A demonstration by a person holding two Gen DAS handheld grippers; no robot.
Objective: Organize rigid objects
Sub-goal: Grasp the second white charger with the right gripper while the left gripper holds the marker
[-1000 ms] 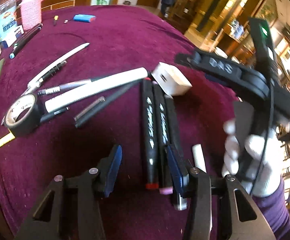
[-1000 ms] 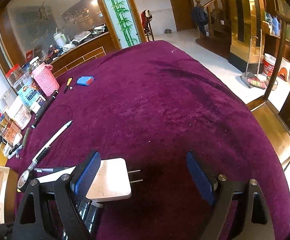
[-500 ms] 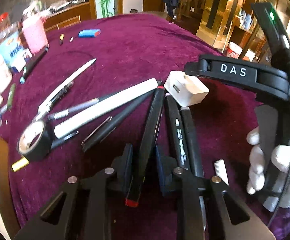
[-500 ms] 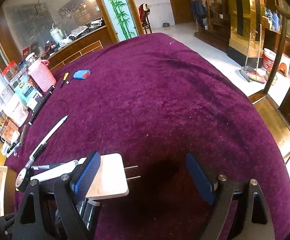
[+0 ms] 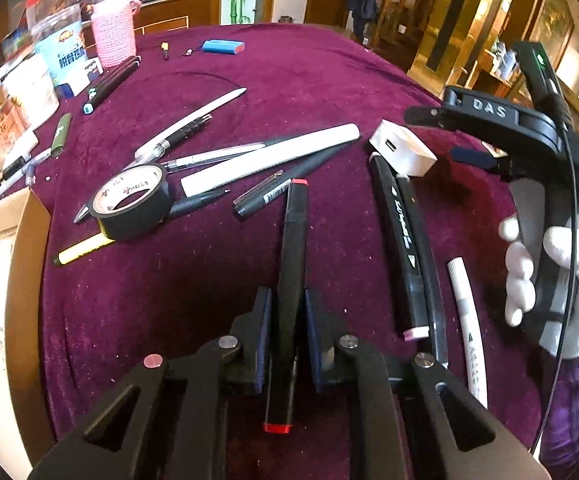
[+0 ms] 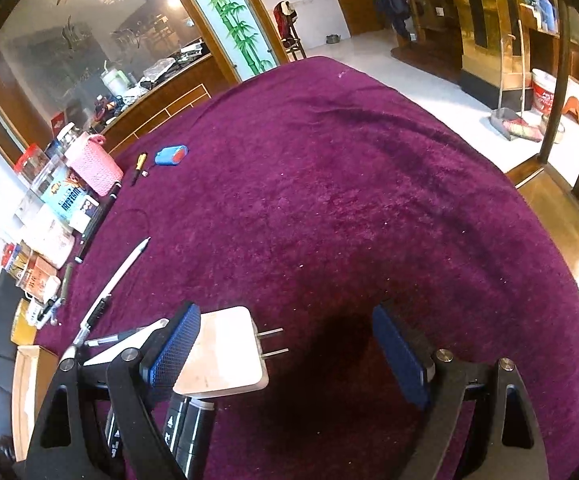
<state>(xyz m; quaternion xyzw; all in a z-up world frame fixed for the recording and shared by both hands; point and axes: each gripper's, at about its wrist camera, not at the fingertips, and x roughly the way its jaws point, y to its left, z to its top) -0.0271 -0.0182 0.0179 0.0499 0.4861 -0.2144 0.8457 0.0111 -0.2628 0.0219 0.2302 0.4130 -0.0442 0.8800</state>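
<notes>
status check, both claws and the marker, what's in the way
Left claw closing on black marker with red ends. Right claw open, empty, white plug by its left finger. Tape roll and pens lie close ahead.

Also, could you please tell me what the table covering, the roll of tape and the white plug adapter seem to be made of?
Table covering: looks like plush velvet-type fabric, matte purple, with brushed shading and lint specks.
Roll of tape: probably glossy black vinyl or plastic film on a pale printed core, likely card.
White plug adapter: seems smooth hard plastic, slightly scuffed, with two bare metal prongs.
</notes>
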